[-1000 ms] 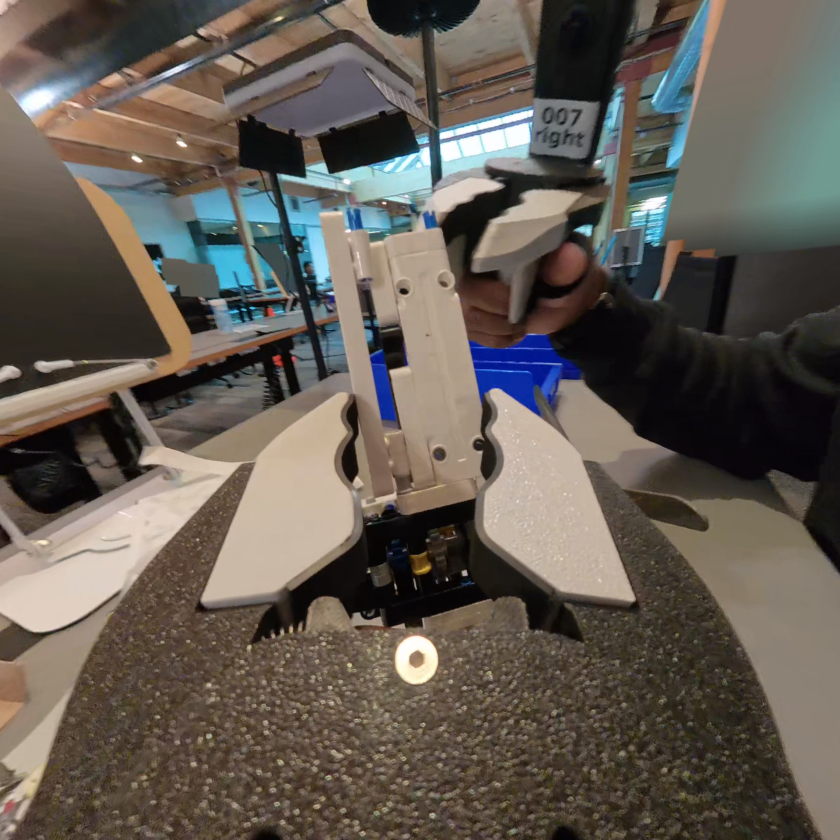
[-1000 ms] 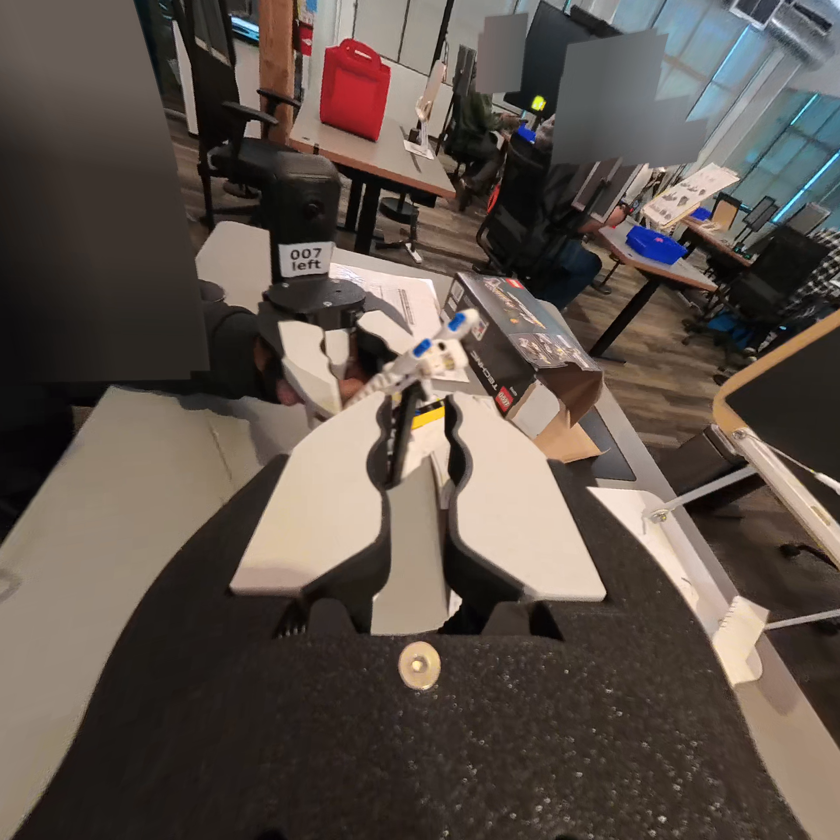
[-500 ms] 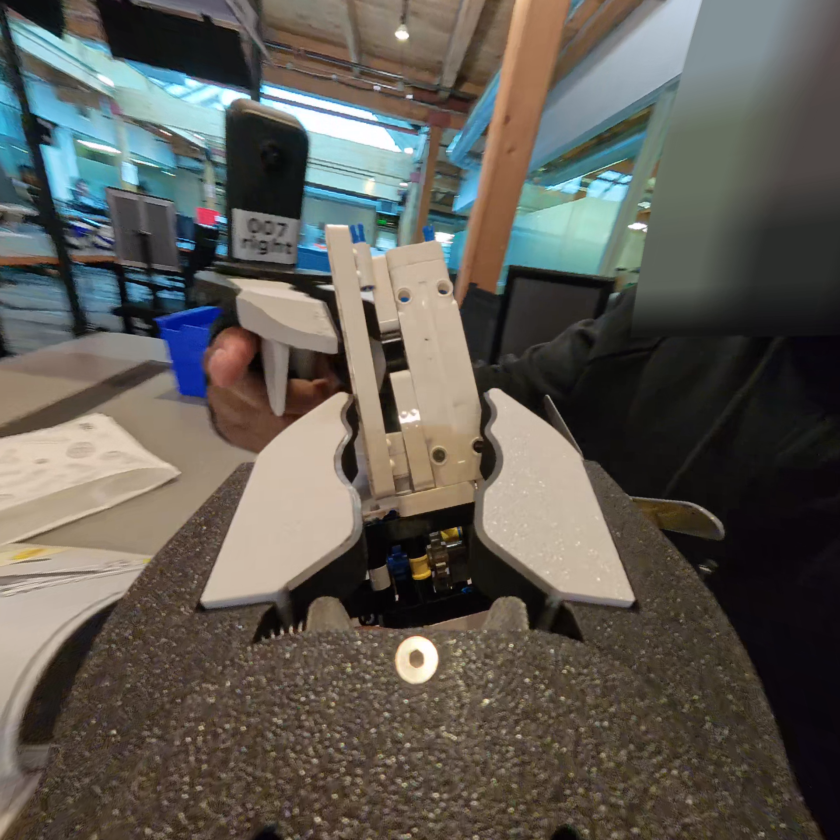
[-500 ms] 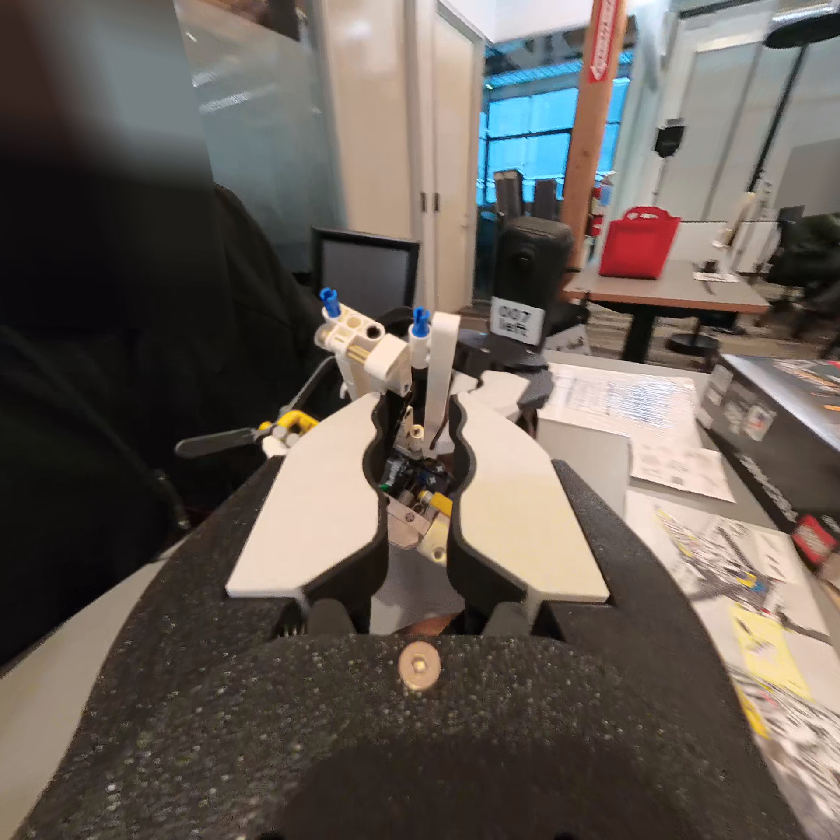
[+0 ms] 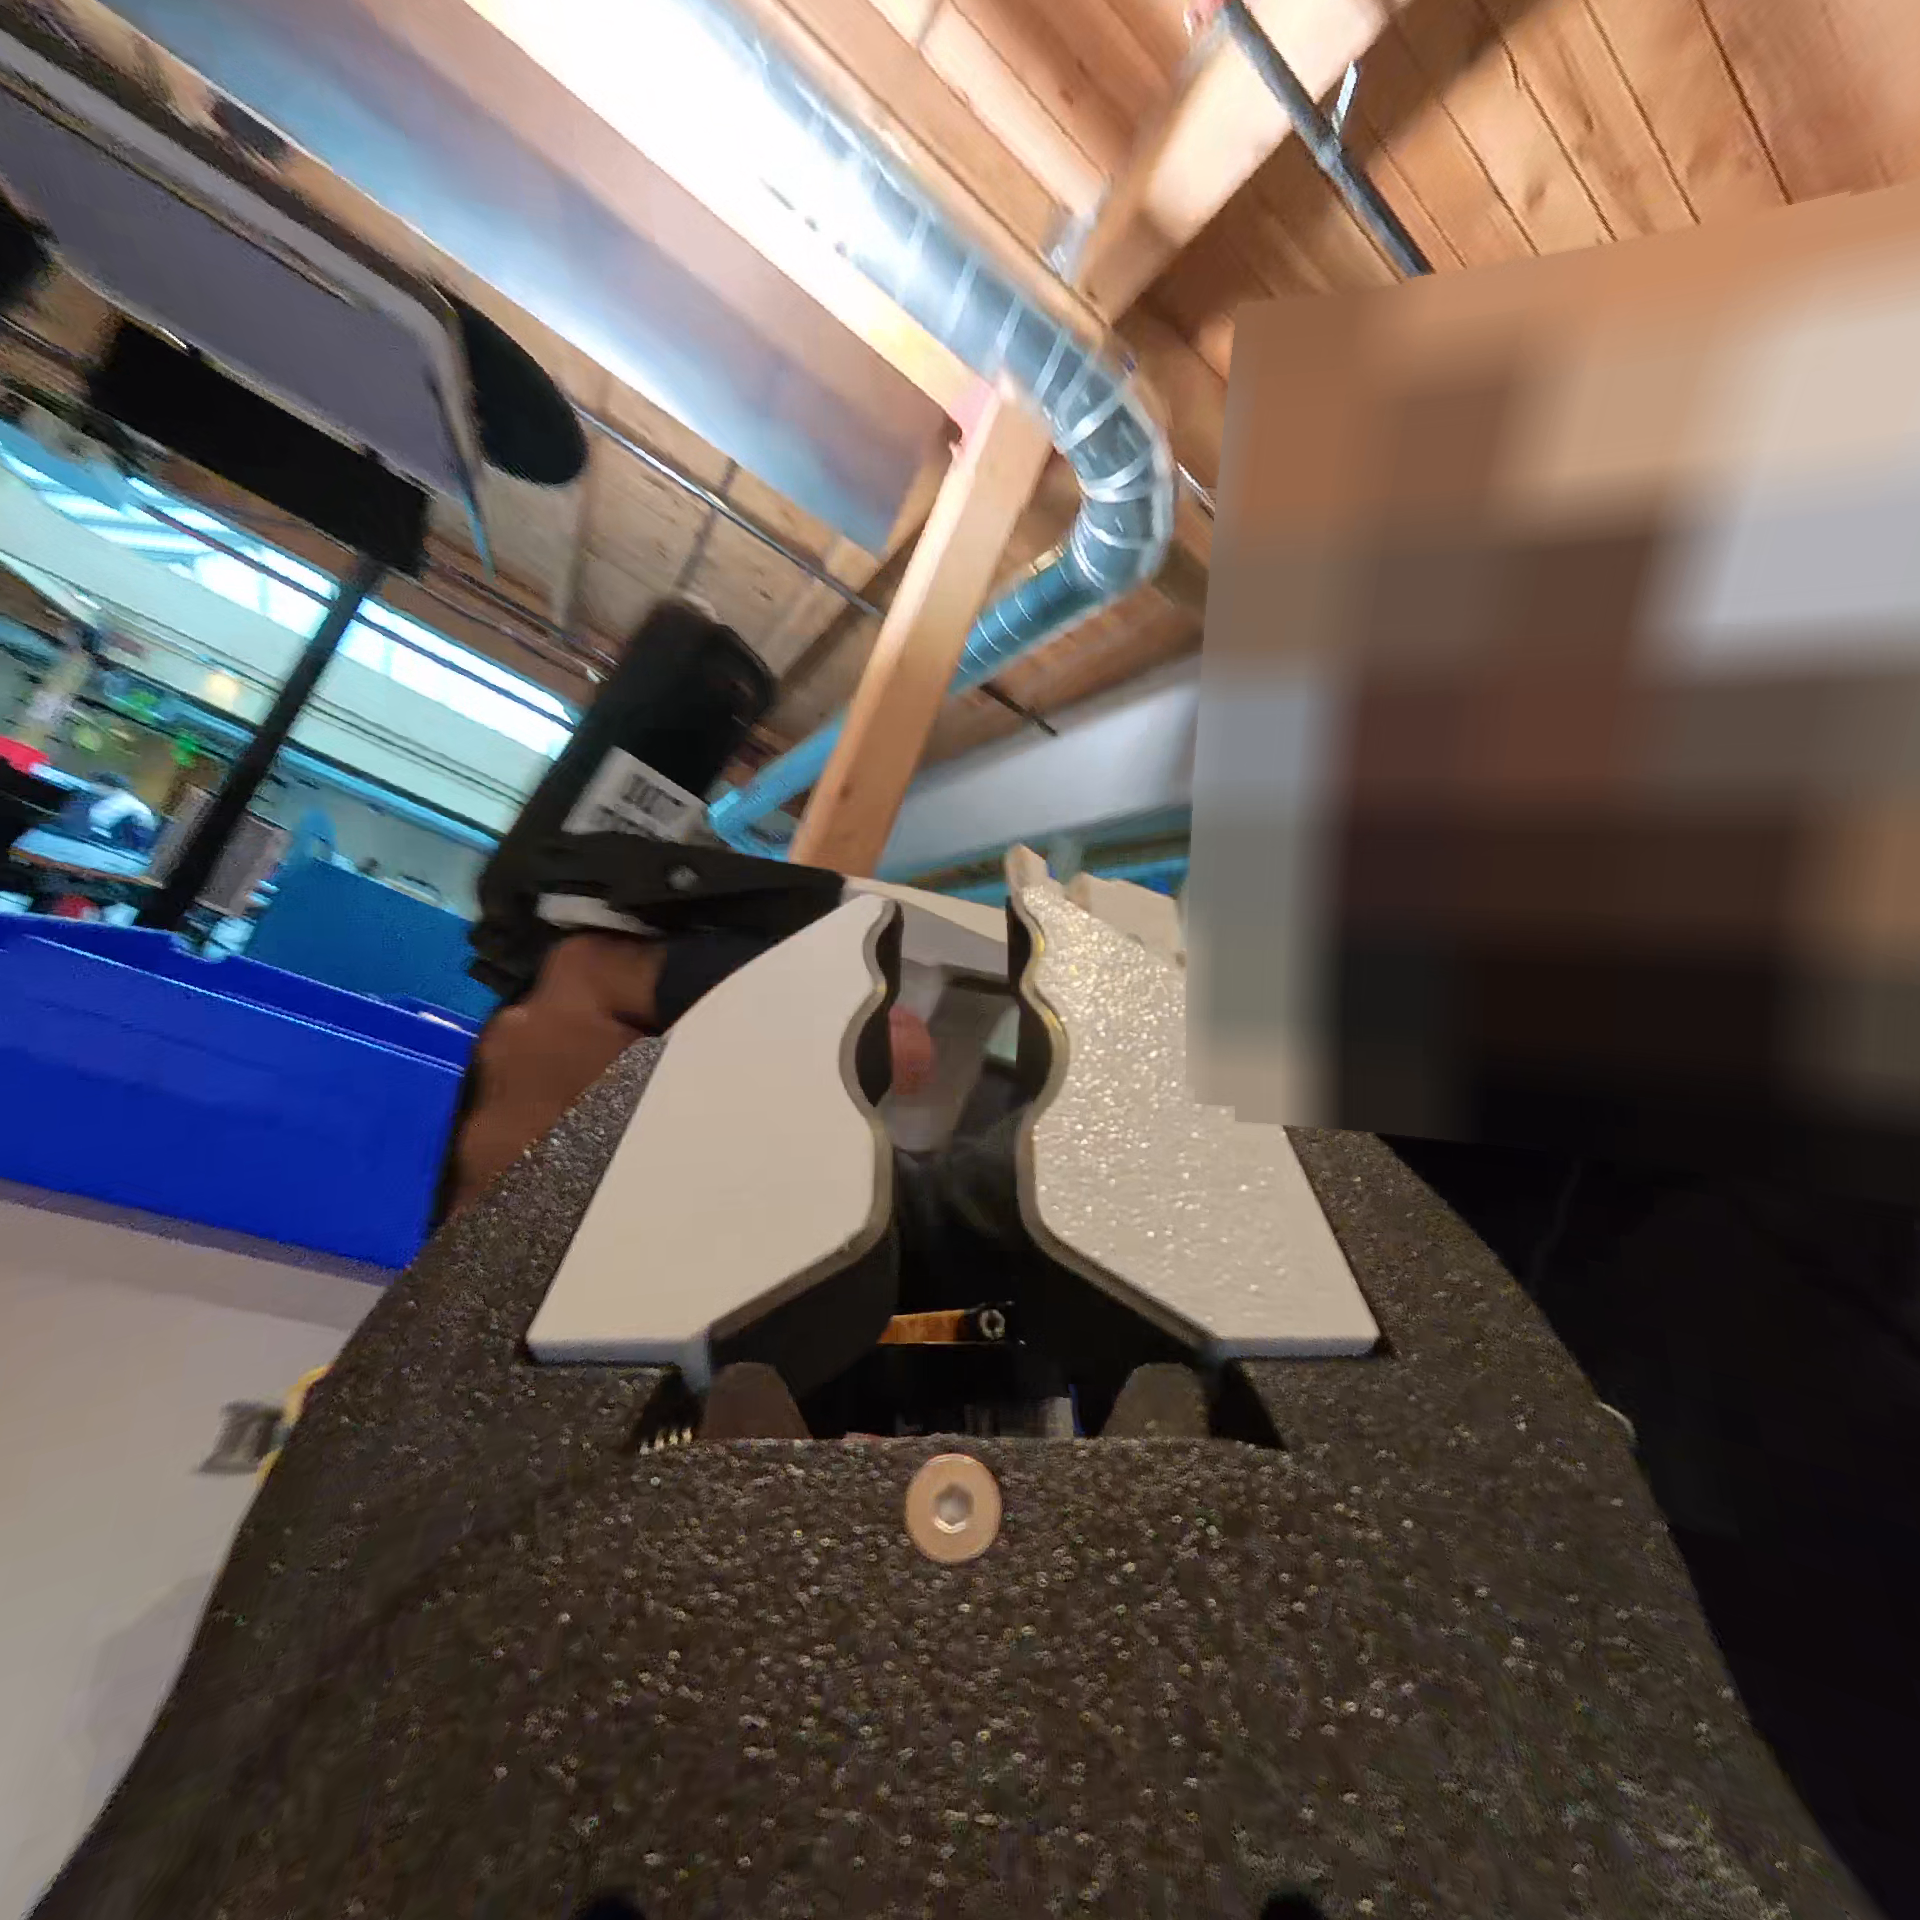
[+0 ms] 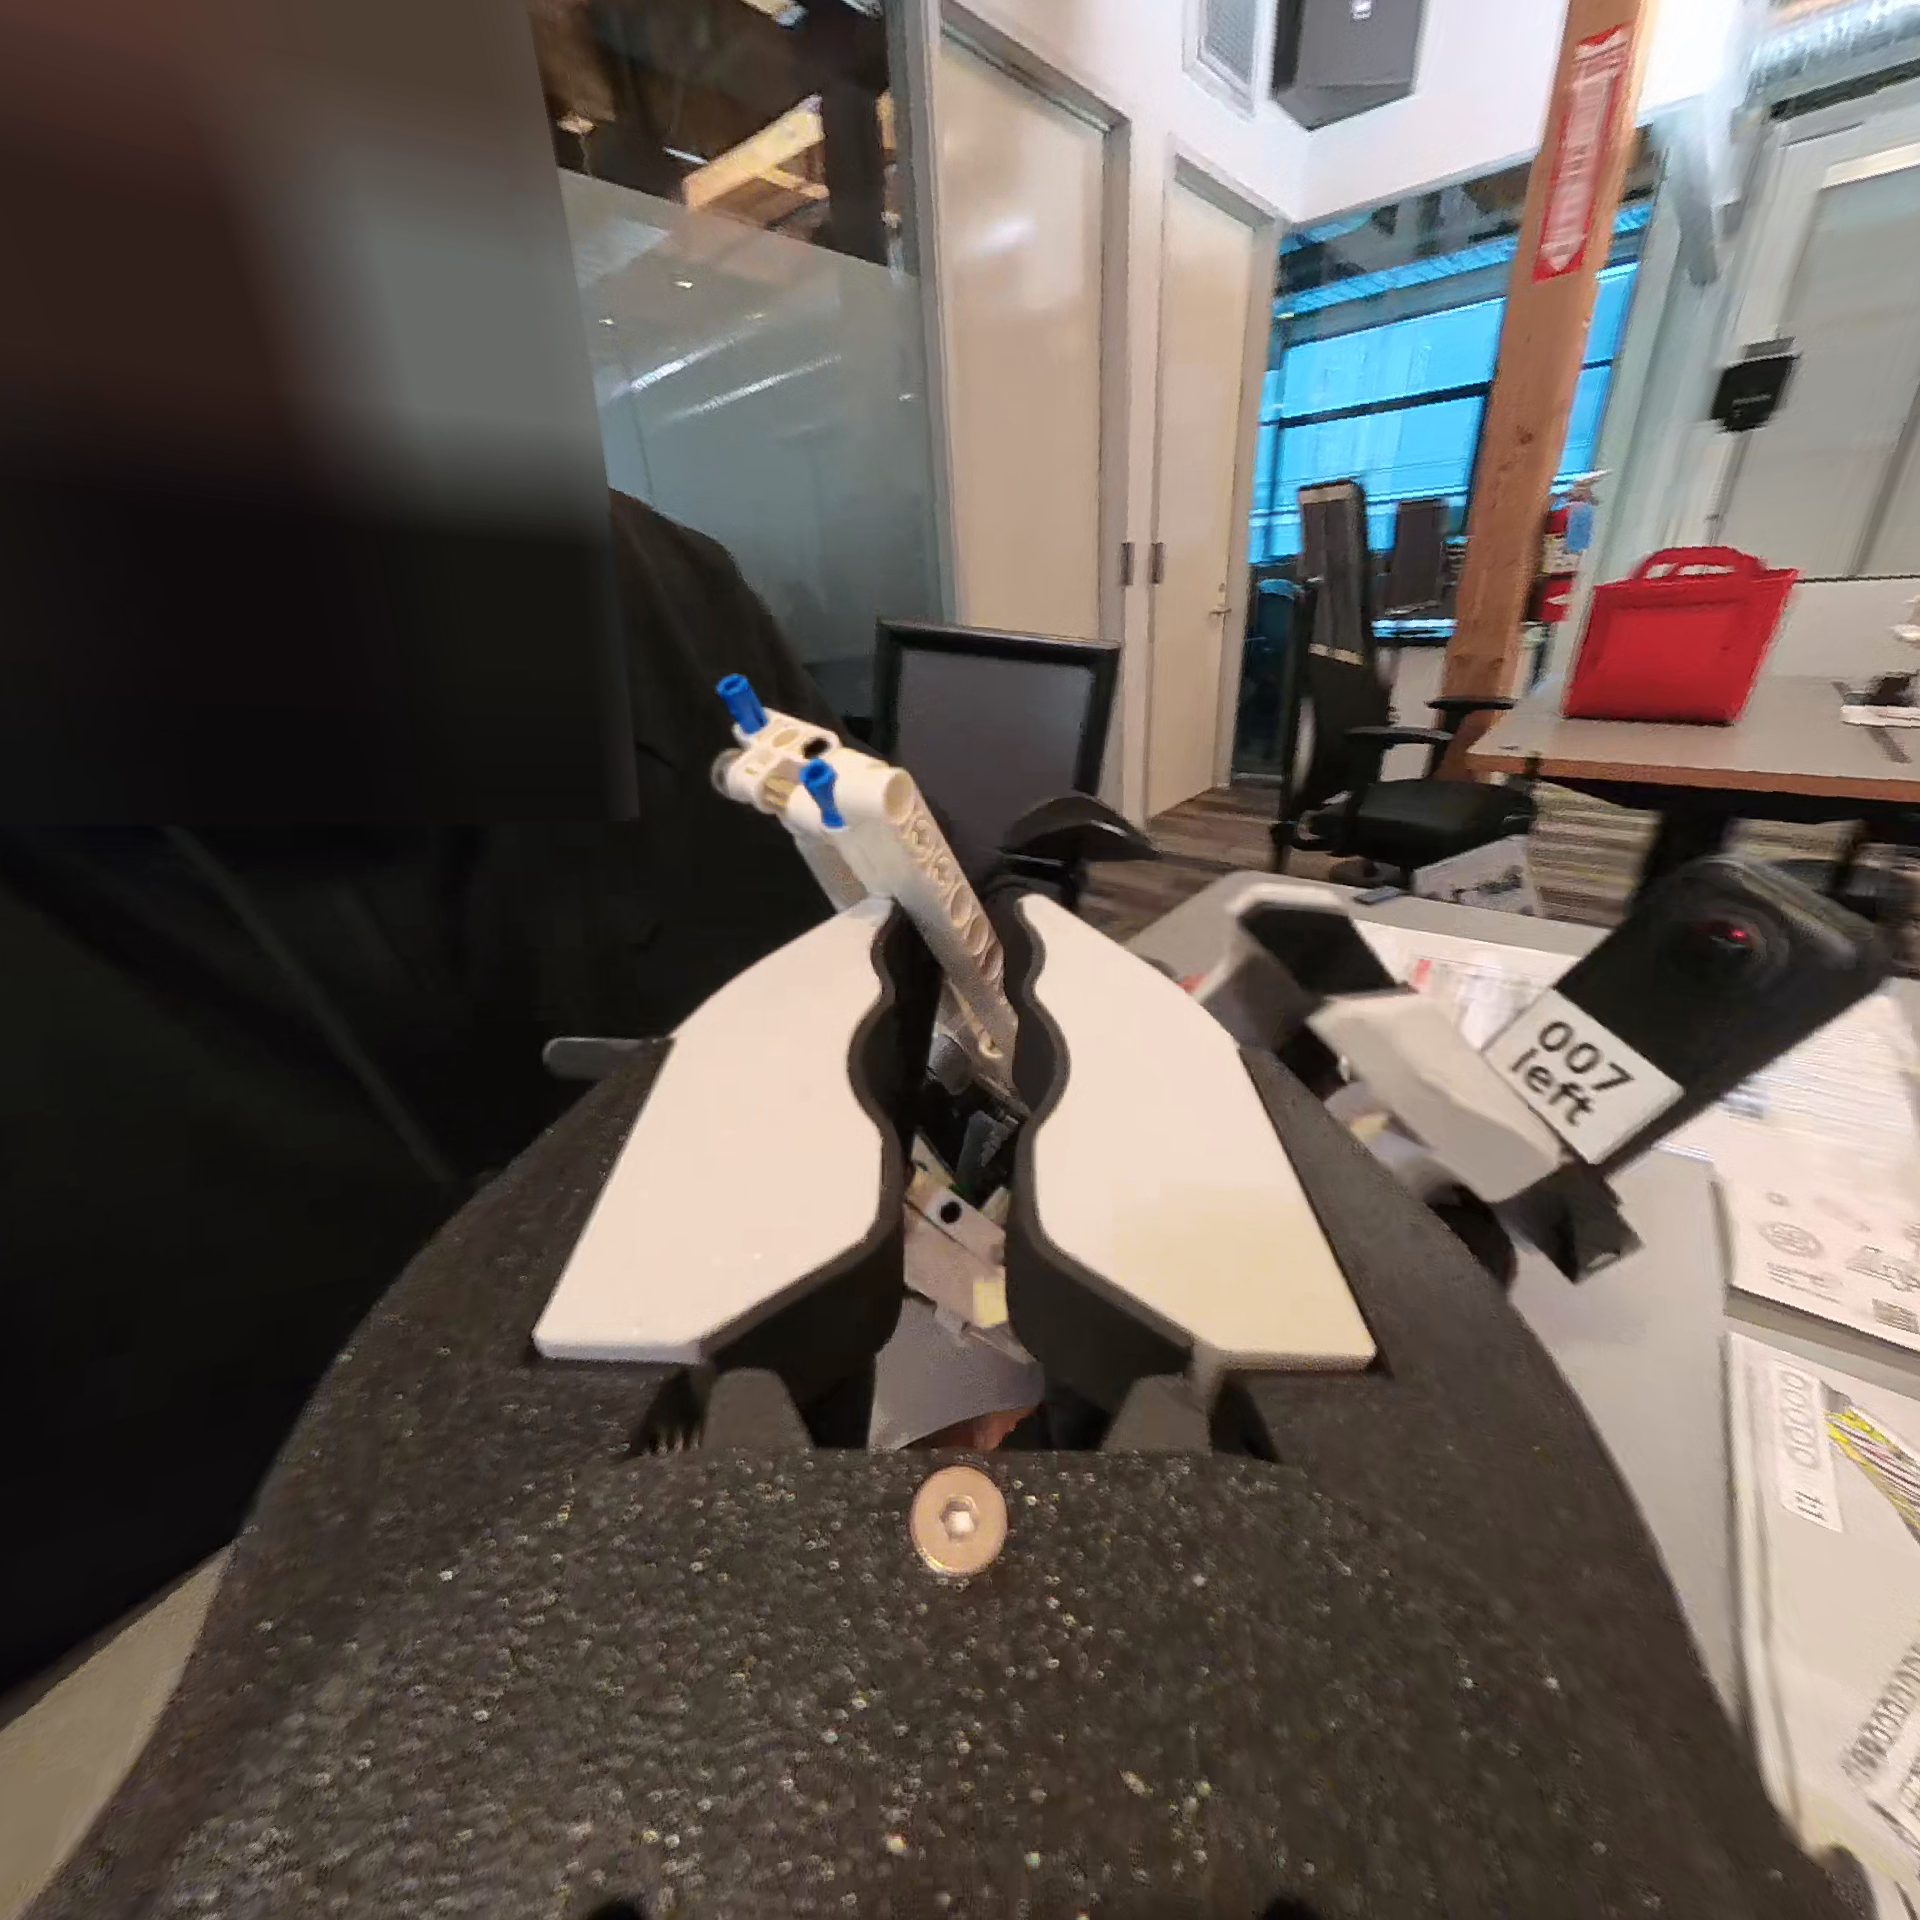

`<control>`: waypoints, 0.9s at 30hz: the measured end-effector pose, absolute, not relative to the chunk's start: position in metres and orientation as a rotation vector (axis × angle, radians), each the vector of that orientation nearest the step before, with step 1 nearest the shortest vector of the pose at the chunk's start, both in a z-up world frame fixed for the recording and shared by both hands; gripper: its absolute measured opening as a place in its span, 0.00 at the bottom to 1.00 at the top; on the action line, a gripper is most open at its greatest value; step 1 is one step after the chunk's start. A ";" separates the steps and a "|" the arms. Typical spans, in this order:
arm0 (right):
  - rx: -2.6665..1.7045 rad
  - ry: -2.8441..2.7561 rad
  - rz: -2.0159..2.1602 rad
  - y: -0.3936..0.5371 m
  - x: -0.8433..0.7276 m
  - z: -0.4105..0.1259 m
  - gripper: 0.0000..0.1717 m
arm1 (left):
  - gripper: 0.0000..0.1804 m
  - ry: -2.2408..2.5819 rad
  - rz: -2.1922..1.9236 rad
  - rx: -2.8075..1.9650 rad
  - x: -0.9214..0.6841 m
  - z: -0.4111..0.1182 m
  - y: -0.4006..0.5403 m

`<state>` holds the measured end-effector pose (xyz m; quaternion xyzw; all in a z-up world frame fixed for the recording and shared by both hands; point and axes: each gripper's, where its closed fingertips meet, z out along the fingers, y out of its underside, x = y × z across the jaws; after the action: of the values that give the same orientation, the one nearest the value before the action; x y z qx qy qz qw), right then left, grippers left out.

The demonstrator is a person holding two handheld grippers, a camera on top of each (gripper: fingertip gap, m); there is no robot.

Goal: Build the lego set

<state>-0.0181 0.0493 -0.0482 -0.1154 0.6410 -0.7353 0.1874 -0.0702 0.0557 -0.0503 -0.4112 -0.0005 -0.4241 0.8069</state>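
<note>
A white toy-brick assembly (image 6: 940, 914), built of holed beams with two blue pins (image 6: 821, 795) at its top end, stands between the fingers of the right gripper (image 6: 956, 925), leaning up and to the left against the dark clothing of the person (image 6: 312, 987) holding the rig. The right gripper's white fingers (image 6: 1132, 1132) are closed on it: the beam passes through the narrow slot between them, and lower, darker parts of the model with a yellowish bit show in the gap nearer the camera. Just to the right and a little farther off sits the left gripper (image 6: 1382, 1049), its grey fingers and black camera mount with a white label tilted over a grey table (image 6: 1621, 1340) spread with printed instruction sheets (image 6: 1829, 1247). In its own view the left gripper (image 5: 951, 914) points up toward a wooden ceiling with a silver duct (image 5: 1101, 488); its fingers (image 5: 1153, 1091) stand apart with a clear gap, and nothing is pressed between them. Through that gap show a white surface and something pinkish, too blurred to identify. Beyond and to the left of its tips is the right gripper (image 5: 748, 894), held by a hand (image 5: 540, 1049), with a blue bin (image 5: 208, 1091) on the table behind it. Farther back in the right view are office chairs, a wooden post and a red bag (image 6: 1673, 655) on another table.
</note>
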 end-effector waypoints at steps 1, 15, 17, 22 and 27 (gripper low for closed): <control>-0.302 1.827 -2.095 0.047 -0.020 -0.048 0.10 | 0.10 -0.029 -0.875 -0.867 -0.077 -0.050 0.052; -0.203 1.820 -2.170 0.039 -0.022 -0.051 0.10 | 0.10 -0.197 -0.517 -1.110 -0.103 -0.049 0.043; -0.179 1.828 -2.173 0.040 -0.024 -0.051 0.10 | 0.11 -0.216 -0.334 -1.275 -0.100 -0.044 0.032; -0.104 1.878 -2.184 0.038 -0.028 -0.050 0.10 | 0.19 -0.121 0.243 -1.707 -0.047 -0.046 0.011; -0.052 1.958 -2.187 0.031 -0.029 -0.047 0.10 | 0.21 -0.022 0.528 -1.918 -0.015 -0.049 0.008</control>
<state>-0.0286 0.0308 -0.0472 -0.0176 0.6634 -0.7410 0.1025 -0.0150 0.0084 -0.0488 -0.8086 -0.0092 0.2225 0.5447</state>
